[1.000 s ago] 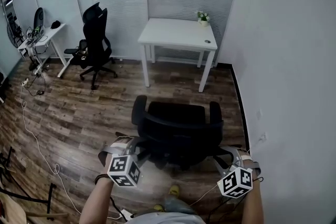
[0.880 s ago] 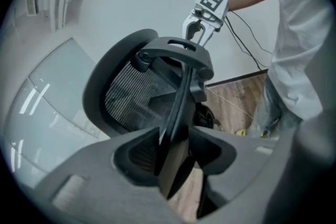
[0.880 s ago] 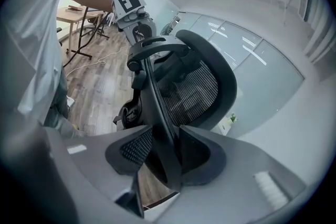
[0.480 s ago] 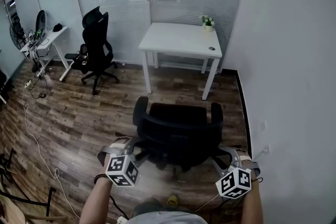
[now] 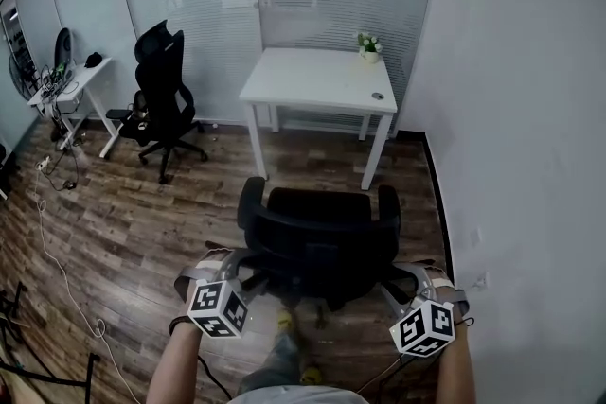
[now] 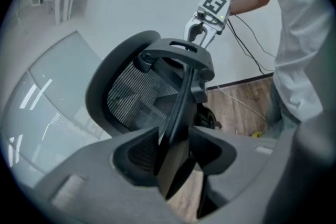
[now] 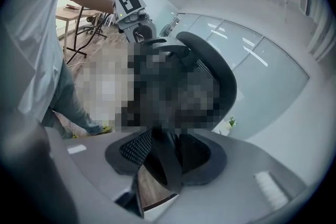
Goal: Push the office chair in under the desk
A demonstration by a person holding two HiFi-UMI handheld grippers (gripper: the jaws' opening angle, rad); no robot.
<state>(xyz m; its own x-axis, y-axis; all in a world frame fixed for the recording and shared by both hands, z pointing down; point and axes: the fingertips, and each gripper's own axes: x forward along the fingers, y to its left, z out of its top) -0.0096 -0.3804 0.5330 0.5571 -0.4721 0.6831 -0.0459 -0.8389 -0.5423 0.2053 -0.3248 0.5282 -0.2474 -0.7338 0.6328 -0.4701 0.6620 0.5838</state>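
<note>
We note both claws on the office chair point(image 5: 322, 237): the left gripper point(image 6: 176, 157) pinches the backrest's black frame on one side, and the right gripper point(image 7: 165, 160) pinches it on the other. The chair stands on the wood floor point(image 5: 142, 222) facing the white desk point(image 5: 317, 76), near it but not yet under it.
</note>
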